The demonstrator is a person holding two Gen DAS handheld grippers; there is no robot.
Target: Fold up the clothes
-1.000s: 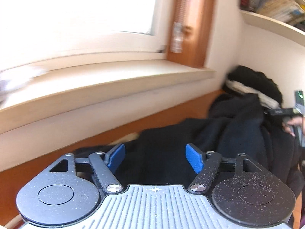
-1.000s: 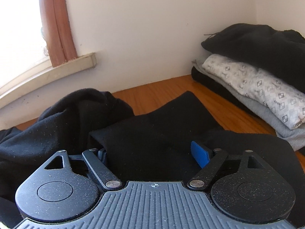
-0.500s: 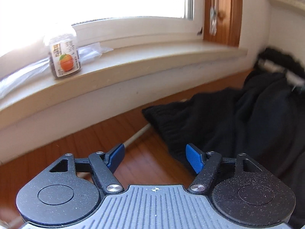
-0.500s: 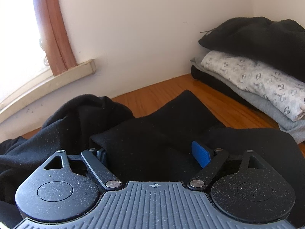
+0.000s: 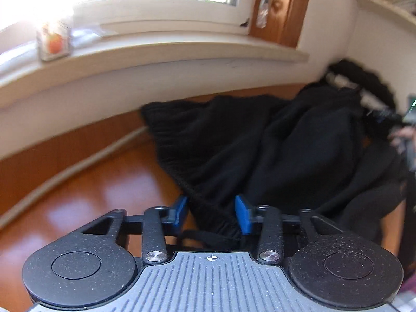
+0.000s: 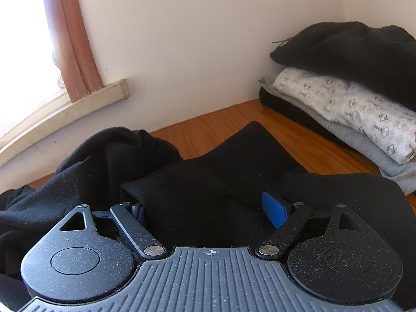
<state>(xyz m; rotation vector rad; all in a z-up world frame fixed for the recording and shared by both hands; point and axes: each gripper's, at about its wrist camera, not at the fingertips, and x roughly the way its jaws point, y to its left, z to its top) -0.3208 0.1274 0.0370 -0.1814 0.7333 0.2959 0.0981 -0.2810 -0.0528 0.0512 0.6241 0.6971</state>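
Note:
A black garment (image 5: 273, 150) lies crumpled on the wooden surface (image 5: 91, 195) under the window. Its ribbed hem (image 5: 182, 171) runs down between the blue pads of my left gripper (image 5: 210, 212), whose jaws are closing around it; I see no firm pinch. In the right wrist view the same black garment (image 6: 208, 176) lies in folds under my right gripper (image 6: 205, 212). That gripper stands wide open over a flat fold, with its right blue pad (image 6: 274, 213) bare and its left pad half hidden by cloth.
A stack of folded clothes (image 6: 351, 98), black, patterned white and grey, sits against the wall at the right. The windowsill (image 5: 156, 49) carries a small jar (image 5: 53, 43). A hand (image 5: 404, 136) shows at the far right edge.
My left gripper has come in over the garment's ribbed hem and its jaws have narrowed around it. The right gripper has kept still and wide.

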